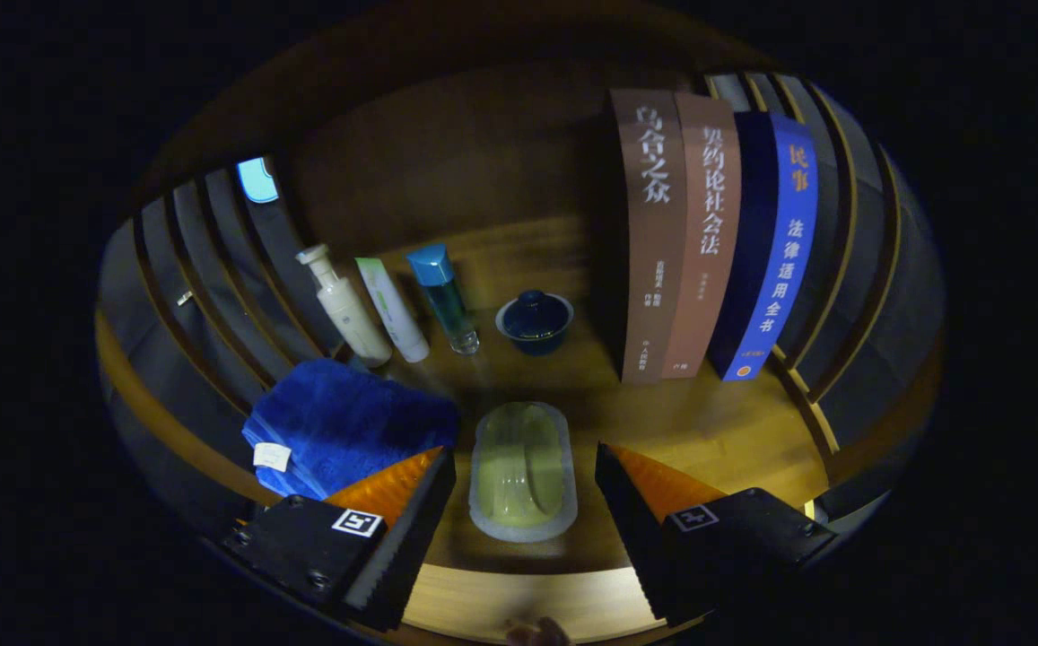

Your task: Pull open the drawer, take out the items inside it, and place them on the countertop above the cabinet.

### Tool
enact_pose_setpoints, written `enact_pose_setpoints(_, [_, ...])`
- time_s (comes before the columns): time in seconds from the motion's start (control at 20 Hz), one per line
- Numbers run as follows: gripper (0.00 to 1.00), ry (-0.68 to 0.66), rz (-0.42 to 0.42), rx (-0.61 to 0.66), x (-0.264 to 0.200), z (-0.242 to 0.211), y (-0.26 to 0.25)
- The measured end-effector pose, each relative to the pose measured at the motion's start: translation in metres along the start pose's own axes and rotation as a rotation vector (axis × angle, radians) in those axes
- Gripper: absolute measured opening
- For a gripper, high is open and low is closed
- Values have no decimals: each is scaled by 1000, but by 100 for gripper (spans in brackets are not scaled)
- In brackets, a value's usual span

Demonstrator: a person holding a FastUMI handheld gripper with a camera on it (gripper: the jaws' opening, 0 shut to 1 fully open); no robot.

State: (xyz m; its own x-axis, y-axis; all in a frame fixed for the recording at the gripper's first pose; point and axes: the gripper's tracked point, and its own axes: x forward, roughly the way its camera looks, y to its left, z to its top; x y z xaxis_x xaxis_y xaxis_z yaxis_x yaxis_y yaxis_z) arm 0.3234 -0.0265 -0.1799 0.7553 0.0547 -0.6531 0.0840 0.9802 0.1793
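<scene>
Gripper (526, 467) fingers spread wide apart, holding nothing, with a clear-lidded soap box (523, 471) lying flat on the wooden countertop (716, 431) between them, touching neither. Folded blue towel (348, 426) sits just left of it. Beyond stand three bottles (393, 305), a dark lidded cup (534, 321) and upright books (707, 242).

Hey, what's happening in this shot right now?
A hand-held claw hangs open over a wooden countertop, its fingers on either side of a pale yellow-green soap-like bar in a clear tray without touching it. Beside the fingers lies a folded blue towel. Beyond them stand a cream pump bottle, a white tube, a clear bottle with a blue cap and a dark blue lidded cup, with three upright books next to the cup.
</scene>
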Motion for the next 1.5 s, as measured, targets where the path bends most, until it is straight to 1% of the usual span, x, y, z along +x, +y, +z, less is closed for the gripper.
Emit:
enact_pose_setpoints(0.15, [99,-109,9,-12,-46,0,6])
enact_pose_setpoints(0.35, [99,-287,36,-31,-119,-19,16])
enact_pose_setpoints(0.45, [99,-395,43,-50,-157,-37,19])
enact_pose_setpoints(0.55, [99,-473,38,-61,-187,-61,18])
enact_pose_setpoints(0.7, [99,-514,41,-33,-213,-113,12])
enact_pose_setpoints(0.8, [99,-525,49,3,-218,-150,7])
enact_pose_setpoints(0.85, [99,-511,36,22,-216,-171,1])
enact_pose_setpoints(0.9, [98,-491,20,40,-215,-192,-4])
enact_pose_setpoints(1.0, [99,-440,18,58,-208,-232,-8])
enact_pose_setpoints(1.1, [99,-387,1,40,-193,-261,-13])
enact_pose_setpoints(1.3, [99,-349,-8,-6,-171,-282,-13])
enact_pose_setpoints(1.5, [99,-325,-7,-10,-153,-282,-13])
